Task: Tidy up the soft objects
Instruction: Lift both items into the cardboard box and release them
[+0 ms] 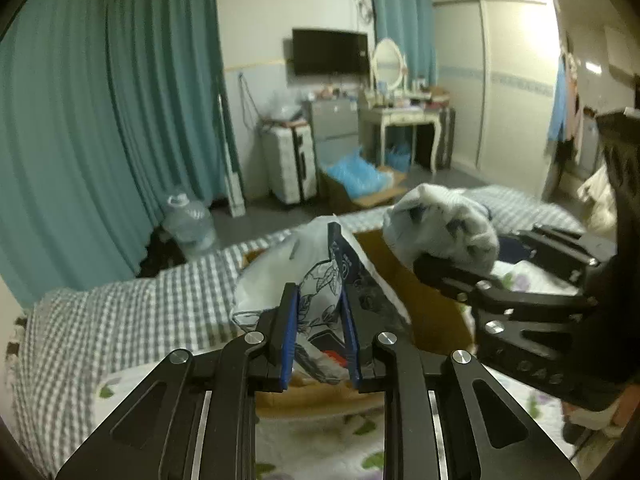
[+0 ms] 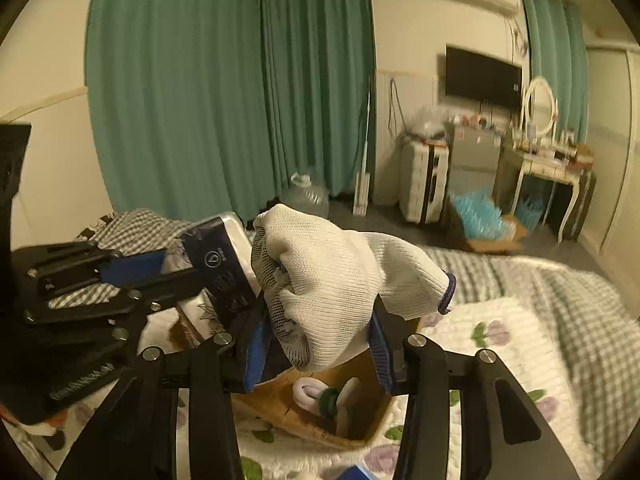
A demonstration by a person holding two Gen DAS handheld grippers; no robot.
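My left gripper (image 1: 319, 300) is shut on a soft tissue pack (image 1: 320, 280) with a dark blue and white leaf print, held above a brown cardboard box (image 1: 432, 312) on the bed. The pack also shows in the right wrist view (image 2: 218, 264). My right gripper (image 2: 316, 344) is shut on a balled white knit glove (image 2: 336, 280) with dark dots and a blue cuff, held over the same box (image 2: 304, 412). In the left wrist view the glove (image 1: 440, 228) sits at the right gripper's tips. The box holds white and green soft items (image 2: 328, 398).
The bed has a grey checked cover (image 1: 120, 320) and a white floral blanket (image 2: 500, 344). Beyond it stand teal curtains (image 1: 120, 120), a water jug (image 1: 192, 220), a white suitcase (image 1: 290, 160), a box with blue bags (image 1: 360, 180) and a dressing table (image 1: 404, 116).
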